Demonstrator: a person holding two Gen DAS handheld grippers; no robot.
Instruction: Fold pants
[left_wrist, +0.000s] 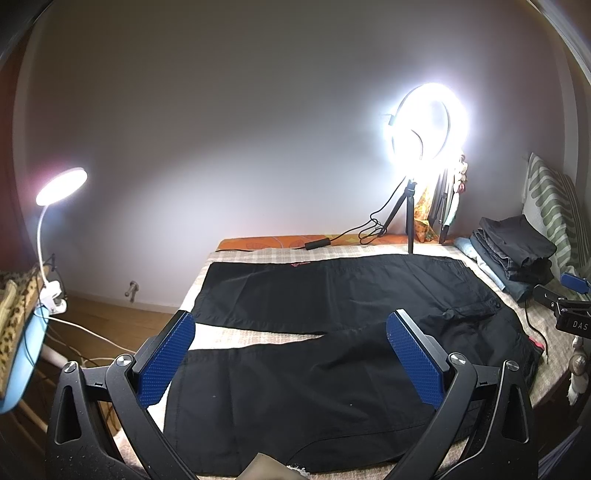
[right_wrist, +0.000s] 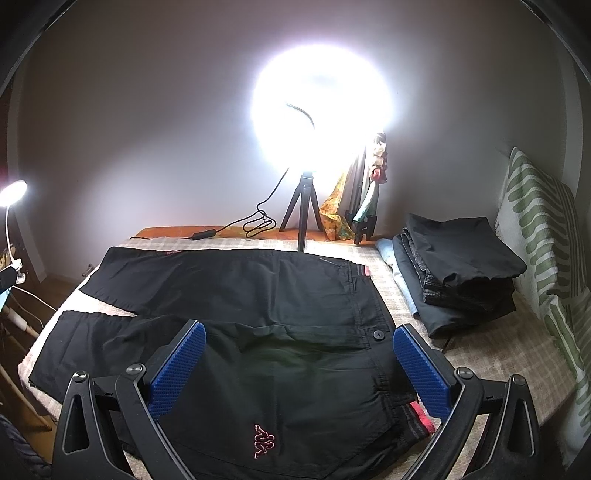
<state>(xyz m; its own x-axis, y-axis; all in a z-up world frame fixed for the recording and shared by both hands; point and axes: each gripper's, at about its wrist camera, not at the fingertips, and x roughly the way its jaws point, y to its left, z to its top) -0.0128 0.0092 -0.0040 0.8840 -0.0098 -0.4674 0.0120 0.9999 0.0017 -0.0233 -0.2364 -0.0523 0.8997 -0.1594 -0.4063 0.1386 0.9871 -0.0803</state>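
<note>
Black pants (left_wrist: 332, 295) lie spread flat on a checked bed cover (left_wrist: 258, 254), legs apart toward the left, waistband to the right. My left gripper (left_wrist: 291, 332) is open and empty above the near leg. In the right wrist view the pants (right_wrist: 258, 295) show a red logo near the front and a buttoned waistband (right_wrist: 376, 334). My right gripper (right_wrist: 299, 343) is open and empty above the waist area. Part of the right gripper (left_wrist: 569, 295) shows at the right edge of the left wrist view.
A bright ring light on a tripod (right_wrist: 306, 206) stands at the far bed edge with its cable (right_wrist: 258, 221). A stack of folded dark clothes (right_wrist: 458, 266) lies at the right, beside a green-striped pillow (right_wrist: 535, 221). A clip lamp (left_wrist: 61, 184) is at the left.
</note>
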